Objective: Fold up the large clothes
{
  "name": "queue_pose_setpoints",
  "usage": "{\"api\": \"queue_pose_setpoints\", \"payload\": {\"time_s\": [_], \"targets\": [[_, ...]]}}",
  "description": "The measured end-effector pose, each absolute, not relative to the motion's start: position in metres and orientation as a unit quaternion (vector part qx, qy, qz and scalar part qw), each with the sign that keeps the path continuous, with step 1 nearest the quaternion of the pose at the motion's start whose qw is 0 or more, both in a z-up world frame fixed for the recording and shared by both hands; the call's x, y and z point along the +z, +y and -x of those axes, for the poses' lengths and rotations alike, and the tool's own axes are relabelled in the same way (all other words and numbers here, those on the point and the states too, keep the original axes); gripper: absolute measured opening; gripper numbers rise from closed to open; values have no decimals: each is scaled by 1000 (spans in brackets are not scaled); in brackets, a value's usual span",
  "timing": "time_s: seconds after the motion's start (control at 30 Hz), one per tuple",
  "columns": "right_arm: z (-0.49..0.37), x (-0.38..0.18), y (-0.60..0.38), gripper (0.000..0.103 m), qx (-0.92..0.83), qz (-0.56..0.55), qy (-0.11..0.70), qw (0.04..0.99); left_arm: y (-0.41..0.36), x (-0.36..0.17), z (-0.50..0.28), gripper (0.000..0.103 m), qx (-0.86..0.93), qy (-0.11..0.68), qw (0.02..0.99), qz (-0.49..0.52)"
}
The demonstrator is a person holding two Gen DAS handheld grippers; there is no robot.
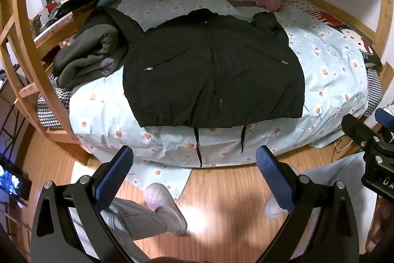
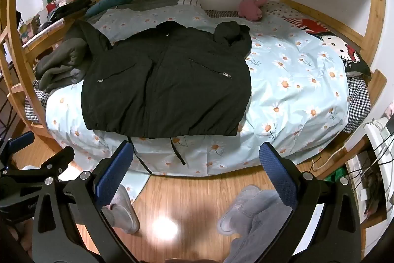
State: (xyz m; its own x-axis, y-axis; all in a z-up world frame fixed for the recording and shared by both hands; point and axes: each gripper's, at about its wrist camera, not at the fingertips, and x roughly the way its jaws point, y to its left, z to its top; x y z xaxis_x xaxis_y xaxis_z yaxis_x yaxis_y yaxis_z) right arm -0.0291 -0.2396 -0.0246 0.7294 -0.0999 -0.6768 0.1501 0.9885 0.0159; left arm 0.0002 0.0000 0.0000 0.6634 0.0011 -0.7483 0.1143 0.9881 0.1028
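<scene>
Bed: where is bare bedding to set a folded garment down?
Free: the floral sheet between the black jacket and the cartoon pillow. Crowded: the opposite side, where a grey blanket meets the jacket's sleeve.

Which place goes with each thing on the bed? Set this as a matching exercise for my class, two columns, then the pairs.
Things:
1. black jacket
2. pink plush toy
3. grey blanket
4. teal pillow

Places:
A. far left corner
B. middle, front side up
C. bunched at the left edge
D. far side by the wall

Pairs: 1-B, 2-D, 3-C, 4-A
</scene>
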Motion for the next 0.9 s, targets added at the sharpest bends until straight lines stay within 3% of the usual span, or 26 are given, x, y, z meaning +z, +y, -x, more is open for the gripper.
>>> {"api": "queue_pose_setpoints", "payload": {"time_s": [0.9], "targets": [[29, -25, -237, 100, -66, -36, 363, 929, 0, 0, -1, 98, -32, 411, 908, -71]]}}
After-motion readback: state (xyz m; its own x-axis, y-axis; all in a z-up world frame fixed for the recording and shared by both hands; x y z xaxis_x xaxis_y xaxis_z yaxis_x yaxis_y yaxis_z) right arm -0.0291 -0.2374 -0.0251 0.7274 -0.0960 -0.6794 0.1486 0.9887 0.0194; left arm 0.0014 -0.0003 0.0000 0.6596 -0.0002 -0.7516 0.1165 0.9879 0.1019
